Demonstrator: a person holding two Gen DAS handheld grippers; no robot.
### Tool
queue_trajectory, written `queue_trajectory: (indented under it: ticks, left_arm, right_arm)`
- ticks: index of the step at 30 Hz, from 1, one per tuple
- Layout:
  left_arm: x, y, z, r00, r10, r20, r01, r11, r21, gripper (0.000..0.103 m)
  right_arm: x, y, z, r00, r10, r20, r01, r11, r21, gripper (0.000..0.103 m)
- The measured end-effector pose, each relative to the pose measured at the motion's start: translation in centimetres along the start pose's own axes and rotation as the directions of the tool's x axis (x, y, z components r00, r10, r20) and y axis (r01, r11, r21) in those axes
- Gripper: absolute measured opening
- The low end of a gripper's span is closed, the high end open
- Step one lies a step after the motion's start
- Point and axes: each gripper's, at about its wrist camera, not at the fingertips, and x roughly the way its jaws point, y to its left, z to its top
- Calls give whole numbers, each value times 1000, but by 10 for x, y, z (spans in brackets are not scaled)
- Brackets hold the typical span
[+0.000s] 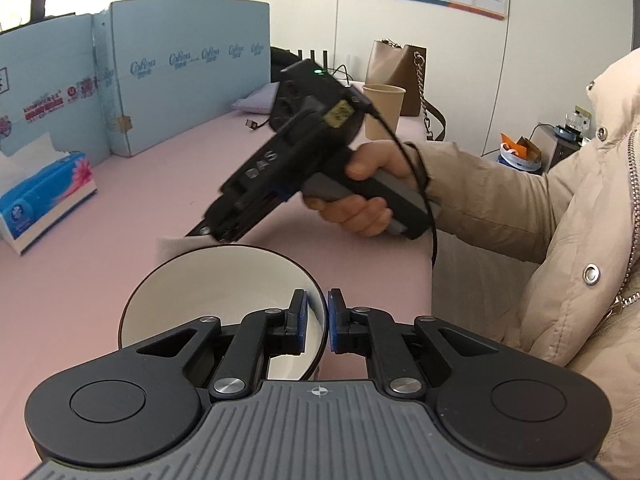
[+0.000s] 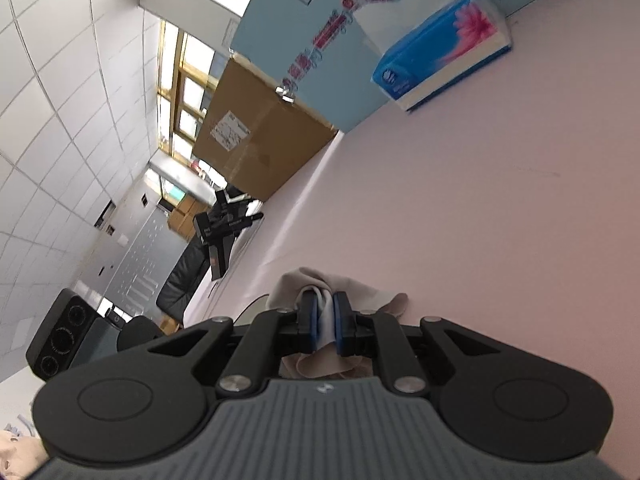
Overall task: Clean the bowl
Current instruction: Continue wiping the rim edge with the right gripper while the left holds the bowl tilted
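A bowl [image 1: 208,292], white inside and dark outside, is tilted above the pink table. My left gripper [image 1: 318,322] is shut on the bowl's right rim, one pad inside and one outside. My right gripper [image 2: 324,322] is shut on a crumpled beige cloth [image 2: 348,284]. In the left wrist view the right gripper's body [image 1: 280,160] reaches down behind the bowl's far rim, where a bit of the cloth [image 1: 172,246] shows; its fingertips are hidden there.
A blue tissue box [image 1: 44,200] lies on the pink table [image 1: 120,208] at the left and also shows in the right wrist view [image 2: 440,48]. Blue foam boards [image 1: 180,68] stand behind. A paper cup [image 1: 382,110], a brown bag [image 1: 400,72] and black devices stand at the back.
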Motion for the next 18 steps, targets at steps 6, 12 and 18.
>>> queue_trajectory:
  ticks: [6,12,18]
  left_arm:
    - [-1,-2,-2,1000,2,14,-2,1000,-19,16]
    - [1,-3,-1,1000,21,23,-20,999,-34,18]
    - [6,-4,-2,999,36,11,-35,998,-47,19]
  right_arm:
    - [14,-3,8,1000,10,-28,-10,1000,5,12]
    - [-12,2,-13,1000,-8,-16,8,1000,15,12]
    - [-37,6,-32,999,-35,14,34,999,9,12]
